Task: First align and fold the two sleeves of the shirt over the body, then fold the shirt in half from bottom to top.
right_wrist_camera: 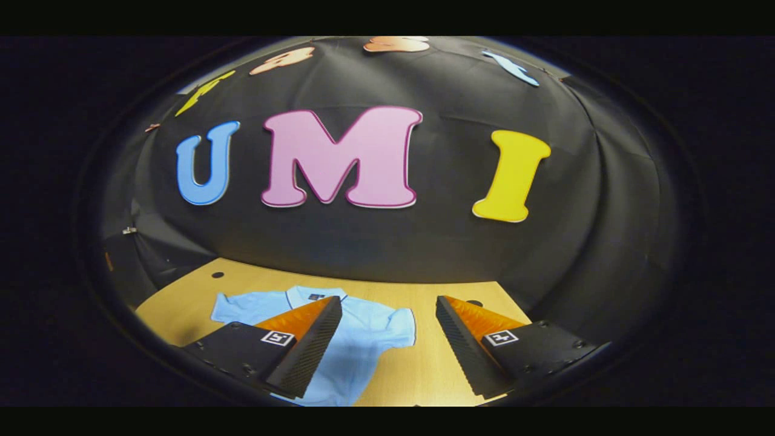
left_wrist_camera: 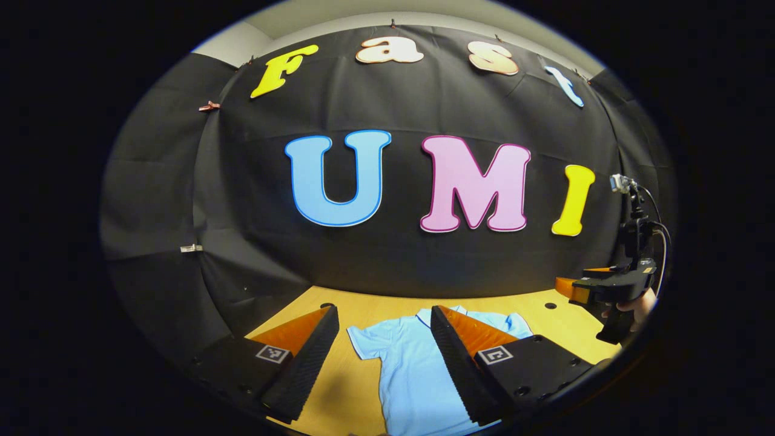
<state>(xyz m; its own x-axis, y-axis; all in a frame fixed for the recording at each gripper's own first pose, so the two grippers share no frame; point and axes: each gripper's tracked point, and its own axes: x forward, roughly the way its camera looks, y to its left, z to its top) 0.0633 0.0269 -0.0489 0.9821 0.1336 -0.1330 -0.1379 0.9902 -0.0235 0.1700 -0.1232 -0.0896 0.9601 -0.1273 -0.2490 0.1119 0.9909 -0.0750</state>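
A black cloth wall (left_wrist_camera: 375, 254) — creased and pinned with small clips along its top edge — curves round the booth behind a light wooden bench (right_wrist_camera: 424, 369) with a few dark round holes, and a pale ceiling strip (left_wrist_camera: 375, 15) shows above the cloth.

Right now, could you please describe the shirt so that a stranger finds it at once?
Look at the wooden table below the black wall. On it a light blue shirt lies flat, collar toward the wall, both short sleeves spread out. It is the one cloth item on the wood.
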